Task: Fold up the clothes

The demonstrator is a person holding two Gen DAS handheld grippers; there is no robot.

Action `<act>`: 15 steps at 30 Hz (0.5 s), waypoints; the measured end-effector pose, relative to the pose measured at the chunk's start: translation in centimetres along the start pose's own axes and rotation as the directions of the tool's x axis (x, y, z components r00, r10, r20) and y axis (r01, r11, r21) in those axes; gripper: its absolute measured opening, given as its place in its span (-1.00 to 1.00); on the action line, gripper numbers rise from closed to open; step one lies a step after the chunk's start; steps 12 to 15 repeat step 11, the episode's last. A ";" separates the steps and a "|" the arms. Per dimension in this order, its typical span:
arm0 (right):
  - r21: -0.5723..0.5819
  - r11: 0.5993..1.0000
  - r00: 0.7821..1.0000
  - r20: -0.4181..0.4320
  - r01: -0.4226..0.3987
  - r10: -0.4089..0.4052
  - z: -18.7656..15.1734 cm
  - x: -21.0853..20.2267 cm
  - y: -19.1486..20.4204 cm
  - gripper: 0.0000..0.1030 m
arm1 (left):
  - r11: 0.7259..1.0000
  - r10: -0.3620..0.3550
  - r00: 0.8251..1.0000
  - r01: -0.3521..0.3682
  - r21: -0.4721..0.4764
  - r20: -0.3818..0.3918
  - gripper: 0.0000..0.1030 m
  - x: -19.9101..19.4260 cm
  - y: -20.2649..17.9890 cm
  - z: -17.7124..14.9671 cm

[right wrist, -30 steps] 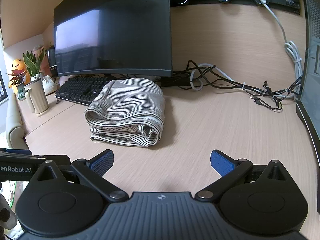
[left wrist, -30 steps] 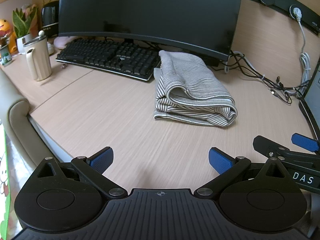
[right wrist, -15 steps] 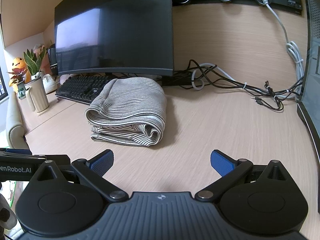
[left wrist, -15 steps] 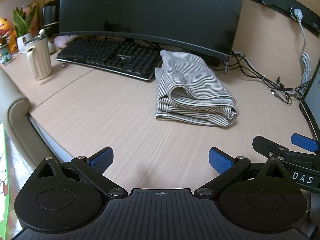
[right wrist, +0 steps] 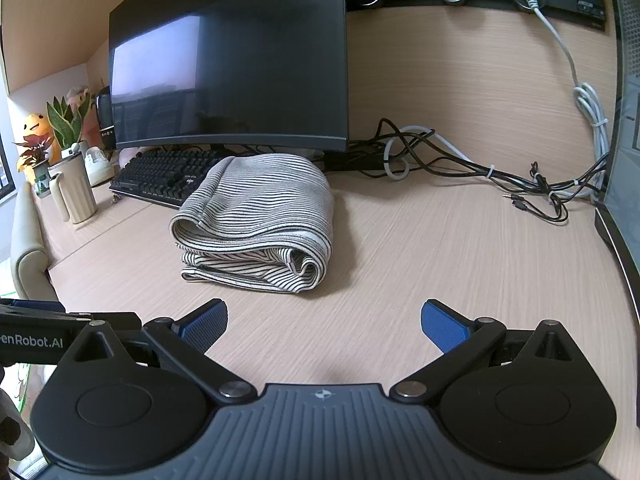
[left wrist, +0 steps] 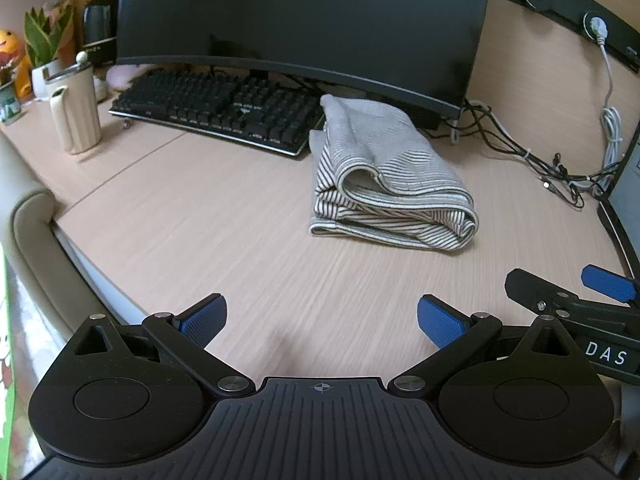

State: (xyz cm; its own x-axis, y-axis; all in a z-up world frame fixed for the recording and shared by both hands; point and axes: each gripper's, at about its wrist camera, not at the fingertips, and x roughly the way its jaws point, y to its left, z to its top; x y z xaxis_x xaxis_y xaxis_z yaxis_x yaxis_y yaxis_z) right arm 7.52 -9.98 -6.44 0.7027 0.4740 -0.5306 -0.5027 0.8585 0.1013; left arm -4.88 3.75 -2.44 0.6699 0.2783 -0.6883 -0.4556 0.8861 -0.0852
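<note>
A grey-and-white striped garment (left wrist: 384, 184) lies folded in a thick stack on the wooden desk (left wrist: 208, 224), in front of the monitor. It also shows in the right wrist view (right wrist: 260, 220). My left gripper (left wrist: 322, 320) is open and empty, low over the desk's near edge, well short of the garment. My right gripper (right wrist: 324, 322) is open and empty, also short of the garment. The right gripper's side shows at the right of the left wrist view (left wrist: 568, 300).
A black keyboard (left wrist: 216, 108) and a curved monitor (left wrist: 304, 20) stand behind the garment. A cream jug (left wrist: 76, 116) and plants (left wrist: 44, 40) are at the left. Tangled cables (right wrist: 480, 168) lie at the back right. A second screen edge (right wrist: 624, 184) is at far right.
Both grippers have drifted slightly, so the view has shifted a little toward the garment. The garment has not moved and both grippers stay open.
</note>
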 end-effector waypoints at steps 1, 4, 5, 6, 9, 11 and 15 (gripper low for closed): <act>-0.002 1.000 1.000 -0.001 0.001 -0.001 0.0 0.0 0.1 1.00 | 1.000 0.001 1.000 -0.001 0.000 0.000 1.00 0.0 0.0 0.0; -0.003 1.000 1.000 -0.001 0.003 -0.003 0.1 0.2 0.1 1.00 | 1.000 -0.002 1.000 0.002 0.002 0.005 1.00 0.2 0.2 0.2; -0.003 1.000 1.000 -0.001 0.004 -0.004 0.2 0.3 0.2 1.00 | 1.000 -0.002 1.000 0.002 0.004 0.009 1.00 0.3 0.2 0.2; -0.004 1.000 1.000 -0.002 0.005 -0.005 0.2 0.5 0.2 1.00 | 1.000 -0.001 1.000 0.001 0.007 0.014 1.00 0.4 0.2 0.3; -0.006 1.000 1.000 -0.008 0.005 -0.005 0.5 0.8 0.6 1.00 | 1.000 0.005 1.000 -0.005 0.012 0.027 1.00 0.6 0.5 0.7; -0.001 1.000 1.000 -0.012 -0.002 0.002 0.7 1.2 0.9 1.00 | 1.000 0.010 0.999 -0.010 0.009 0.031 1.00 0.8 0.9 1.2; -0.001 1.000 1.000 -0.012 -0.002 0.002 0.7 1.2 0.9 1.00 | 1.000 0.010 0.999 -0.010 0.009 0.031 1.00 0.8 0.9 1.2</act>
